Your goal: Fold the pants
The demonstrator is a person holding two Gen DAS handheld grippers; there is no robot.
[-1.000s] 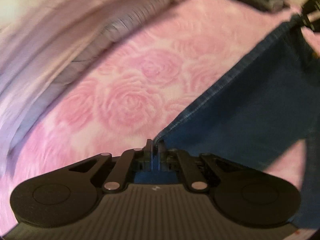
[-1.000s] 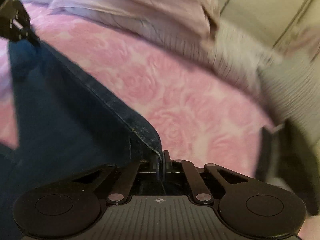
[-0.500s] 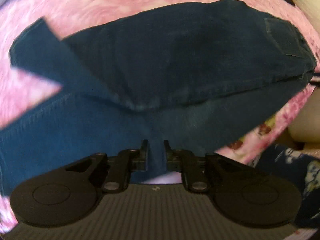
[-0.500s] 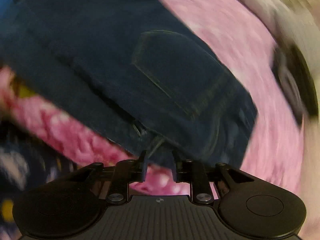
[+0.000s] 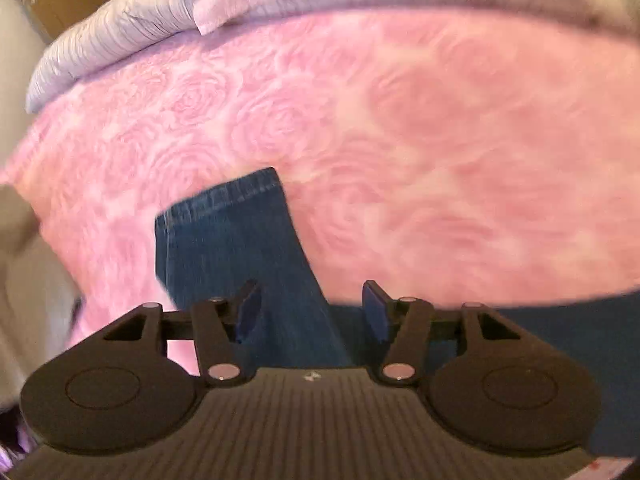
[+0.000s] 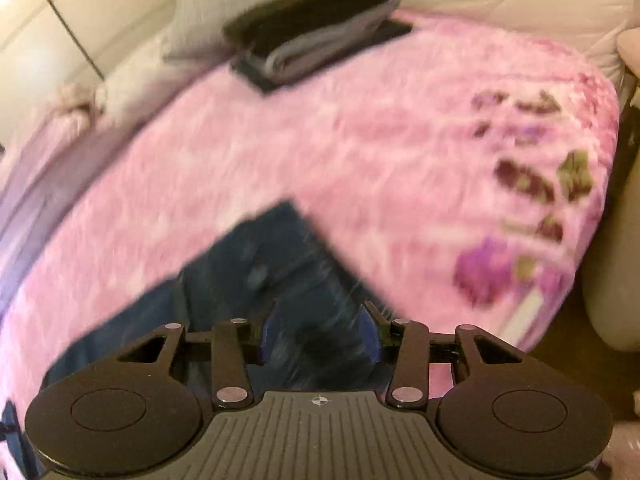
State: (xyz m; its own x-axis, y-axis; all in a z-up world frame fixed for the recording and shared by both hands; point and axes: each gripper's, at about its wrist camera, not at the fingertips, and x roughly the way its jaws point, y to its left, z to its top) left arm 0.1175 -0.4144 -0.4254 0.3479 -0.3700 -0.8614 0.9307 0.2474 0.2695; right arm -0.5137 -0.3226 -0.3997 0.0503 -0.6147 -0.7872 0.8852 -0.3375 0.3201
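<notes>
Dark blue jeans [image 5: 240, 248] lie on a pink rose-patterned blanket [image 5: 400, 140]. In the left wrist view a leg end with its hem points away from me, and more denim spreads low at the right. My left gripper [image 5: 310, 312] hangs open just above that leg, with nothing between its fingers. In the right wrist view, which is motion-blurred, the jeans [image 6: 272, 264] lie below my right gripper [image 6: 316, 338], which is open and empty over the cloth.
Pale lilac bedding [image 5: 132, 36] is piled along the far edge of the blanket. A stack of folded dark and grey clothes [image 6: 316, 40] sits at the far side of the blanket [image 6: 400, 160] in the right wrist view. The bed's edge [image 6: 600, 240] drops off at the right.
Both grippers held the jeans a second ago, laid them down folded over, and have let go and opened wide. Both have drawn back from the cloth.
</notes>
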